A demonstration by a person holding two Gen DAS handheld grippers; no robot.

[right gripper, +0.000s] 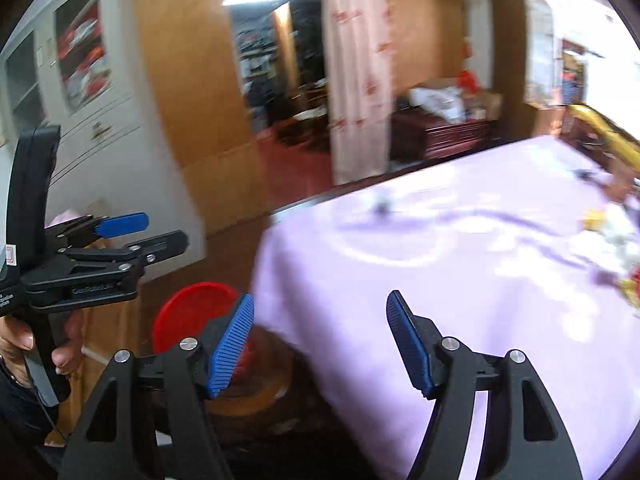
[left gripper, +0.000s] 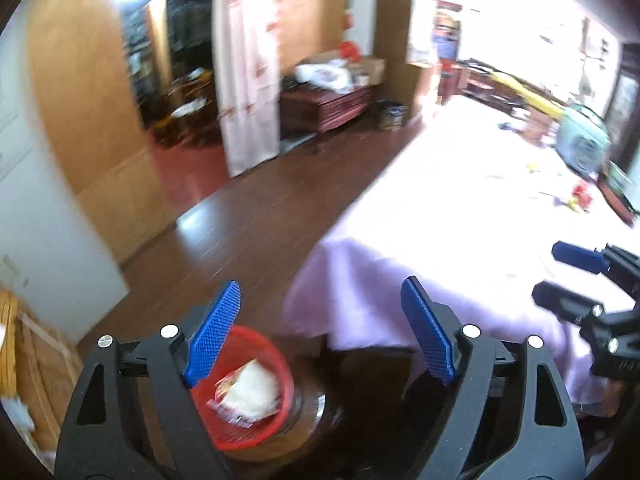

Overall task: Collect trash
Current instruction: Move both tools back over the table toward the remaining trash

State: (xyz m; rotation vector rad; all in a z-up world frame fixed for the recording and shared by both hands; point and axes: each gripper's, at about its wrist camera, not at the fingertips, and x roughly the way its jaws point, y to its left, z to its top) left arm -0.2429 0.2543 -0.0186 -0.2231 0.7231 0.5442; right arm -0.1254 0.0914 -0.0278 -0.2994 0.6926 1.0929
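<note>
A red basket (left gripper: pixel 248 392) stands on a dark round stool beside the table corner; white and red wrappers (left gripper: pixel 248 394) lie inside it. It also shows in the right wrist view (right gripper: pixel 192 316), partly behind my finger. My left gripper (left gripper: pixel 320 332) is open and empty, above and just right of the basket. My right gripper (right gripper: pixel 320 344) is open and empty over the table's near corner. Small scraps of trash (right gripper: pixel 616 240) lie on the lilac tablecloth (right gripper: pixel 440 272) at the far right; they also show in the left wrist view (left gripper: pixel 580 196). Both views are blurred.
The left gripper also shows at the left of the right wrist view (right gripper: pixel 132 232), and the right gripper at the right of the left wrist view (left gripper: pixel 568 276). A teal appliance (left gripper: pixel 582 144) sits at the table's far end. Wooden floor (left gripper: pixel 248 216), a white cabinet (right gripper: pixel 100 112) and a curtain (left gripper: pixel 248 80) lie beyond.
</note>
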